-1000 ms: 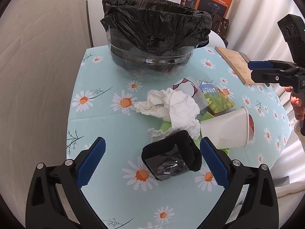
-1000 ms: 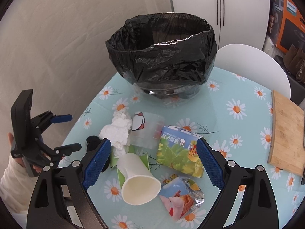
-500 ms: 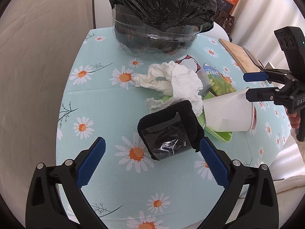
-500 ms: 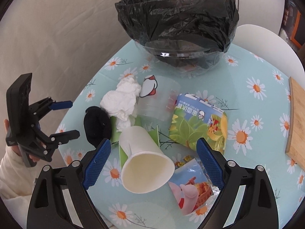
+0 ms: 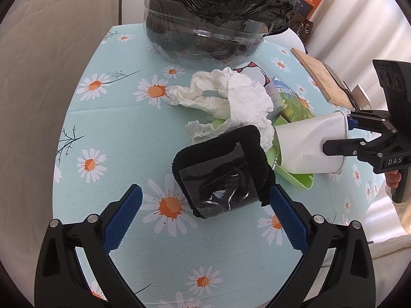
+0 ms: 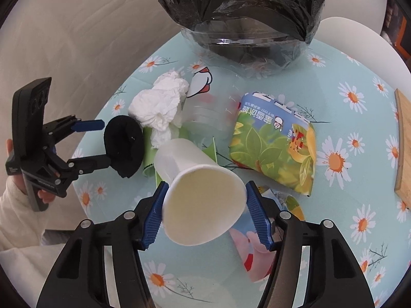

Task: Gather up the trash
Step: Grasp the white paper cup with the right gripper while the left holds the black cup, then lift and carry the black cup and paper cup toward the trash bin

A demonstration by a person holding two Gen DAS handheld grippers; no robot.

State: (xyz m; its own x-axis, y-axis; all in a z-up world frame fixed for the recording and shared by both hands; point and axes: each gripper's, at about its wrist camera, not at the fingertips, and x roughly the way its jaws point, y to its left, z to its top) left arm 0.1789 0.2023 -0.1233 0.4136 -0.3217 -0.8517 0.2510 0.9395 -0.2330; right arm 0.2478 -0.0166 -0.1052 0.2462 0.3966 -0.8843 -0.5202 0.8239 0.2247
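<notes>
1. Paper cup (image 6: 203, 195) lies on its side at the worktop's (image 6: 331, 59) 6 o'clock edge, its mouth toward your right gripper (image 6: 205, 210).
2. Your right fingers (image 6: 154, 218) bracket the rim, 1 at 9 o'clock and 1 at 3 o'clock, close beside it; whether they already pinch it I cannot tell.
3. Its long axis runs from your fingers toward the bin (image 6: 246, 20) at 12 o'clock, so I judge a squeeze across the rim is next.
4. Your left gripper (image 5: 205, 213) is spread wide, with the black pouch (image 5: 223, 177) just ahead at 12 o'clock, untouched.
</notes>
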